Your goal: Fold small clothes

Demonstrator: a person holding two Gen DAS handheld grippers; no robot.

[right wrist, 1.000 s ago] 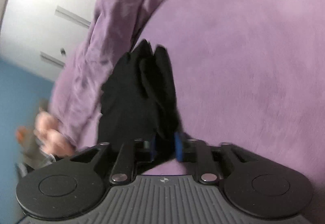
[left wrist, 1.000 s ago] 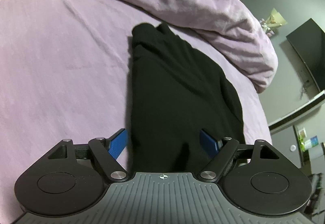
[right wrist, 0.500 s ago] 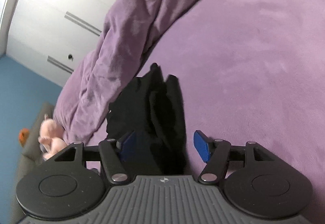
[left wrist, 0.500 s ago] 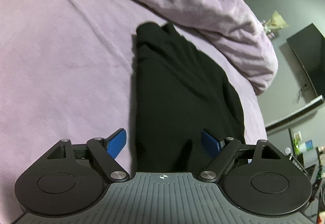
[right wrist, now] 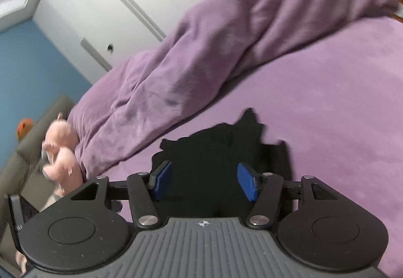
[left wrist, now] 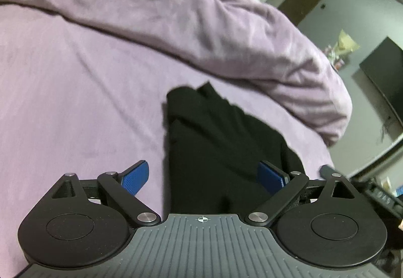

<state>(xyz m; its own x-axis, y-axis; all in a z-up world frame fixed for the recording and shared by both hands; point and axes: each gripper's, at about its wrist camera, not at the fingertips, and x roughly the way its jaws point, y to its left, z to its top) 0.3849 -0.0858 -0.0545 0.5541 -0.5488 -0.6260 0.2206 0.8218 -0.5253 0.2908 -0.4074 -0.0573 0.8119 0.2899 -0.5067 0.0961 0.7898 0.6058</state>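
A black garment [left wrist: 221,142] lies folded into a long strip on the purple bed sheet [left wrist: 63,101]. In the left wrist view my left gripper [left wrist: 201,172] hovers over its near end. The jaws are opening wide, the blue pads [left wrist: 133,177] clear of the cloth and nothing pinched. In the right wrist view the same black garment [right wrist: 221,142] lies on the sheet [right wrist: 340,114] below my right gripper [right wrist: 204,173]. Those jaws stand apart and are closing a little. Its blue pads [right wrist: 246,182] do not press on the cloth.
A bunched purple duvet [left wrist: 201,26] runs along the far side of the bed, close behind the garment, and shows as a duvet [right wrist: 226,38] in the right view too. A pink plush toy [right wrist: 60,149] sits past the bed's edge. White wardrobe doors [right wrist: 113,0] and a dark screen [left wrist: 385,76] stand beyond.
My right gripper let go of the black garment, opened, rolled and drew back upward. My left gripper widened and pulled back slightly. The garment now lies farther off in both views.
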